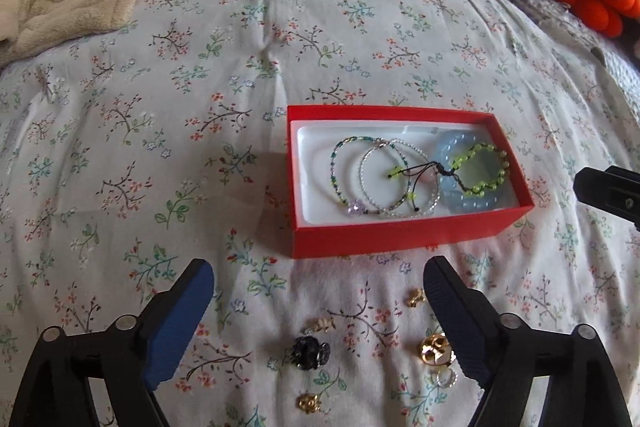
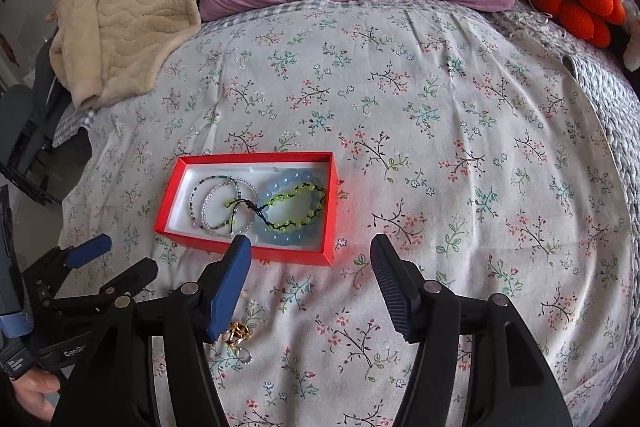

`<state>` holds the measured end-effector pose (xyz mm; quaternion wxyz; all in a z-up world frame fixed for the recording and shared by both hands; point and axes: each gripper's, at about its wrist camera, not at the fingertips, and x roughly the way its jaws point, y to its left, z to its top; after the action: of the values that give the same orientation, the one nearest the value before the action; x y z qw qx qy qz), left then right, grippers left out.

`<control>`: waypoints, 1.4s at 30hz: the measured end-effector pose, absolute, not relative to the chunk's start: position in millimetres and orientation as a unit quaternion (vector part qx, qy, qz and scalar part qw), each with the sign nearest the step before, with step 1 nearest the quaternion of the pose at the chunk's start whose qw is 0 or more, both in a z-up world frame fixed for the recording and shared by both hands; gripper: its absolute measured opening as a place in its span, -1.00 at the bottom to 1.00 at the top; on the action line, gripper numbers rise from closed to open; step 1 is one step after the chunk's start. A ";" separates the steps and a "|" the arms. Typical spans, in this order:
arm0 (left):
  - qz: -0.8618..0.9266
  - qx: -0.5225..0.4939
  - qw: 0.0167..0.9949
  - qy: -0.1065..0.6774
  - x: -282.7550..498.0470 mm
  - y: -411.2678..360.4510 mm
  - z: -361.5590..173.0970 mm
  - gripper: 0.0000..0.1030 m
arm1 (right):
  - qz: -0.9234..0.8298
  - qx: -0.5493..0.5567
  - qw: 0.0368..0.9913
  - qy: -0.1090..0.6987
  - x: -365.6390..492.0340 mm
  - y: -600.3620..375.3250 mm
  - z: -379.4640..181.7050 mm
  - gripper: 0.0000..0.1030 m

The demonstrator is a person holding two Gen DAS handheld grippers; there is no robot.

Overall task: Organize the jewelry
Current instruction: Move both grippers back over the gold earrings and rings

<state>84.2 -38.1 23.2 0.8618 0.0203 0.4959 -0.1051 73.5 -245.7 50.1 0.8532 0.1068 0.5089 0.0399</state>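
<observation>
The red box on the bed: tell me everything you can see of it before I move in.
The red box is a shallow, open rectangular tray, cardboard by its look, with a white liner and no lid in view. It sits flat on the floral bedspread, beyond both grippers, untouched by either. Inside lie thin beaded bracelets toward its left end, and a chunky pale-blue bead bracelet with a yellow-green corded bracelet over it toward its right end. Small gold and dark pieces remain outside, nearer the camera.

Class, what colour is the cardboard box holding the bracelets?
The cardboard box is red, clearest in the left wrist view.
</observation>
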 end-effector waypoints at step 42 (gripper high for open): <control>-0.117 -0.049 0.788 0.602 57.9 23.7 -36.4 0.49 | 0.032 0.115 0.792 0.599 23.9 -223.7 -8.5 0.89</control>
<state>57.9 23.7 -36.4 0.7884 -0.0494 0.6020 -0.1167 23.9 -223.7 -8.5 0.7921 0.1153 0.5985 0.0316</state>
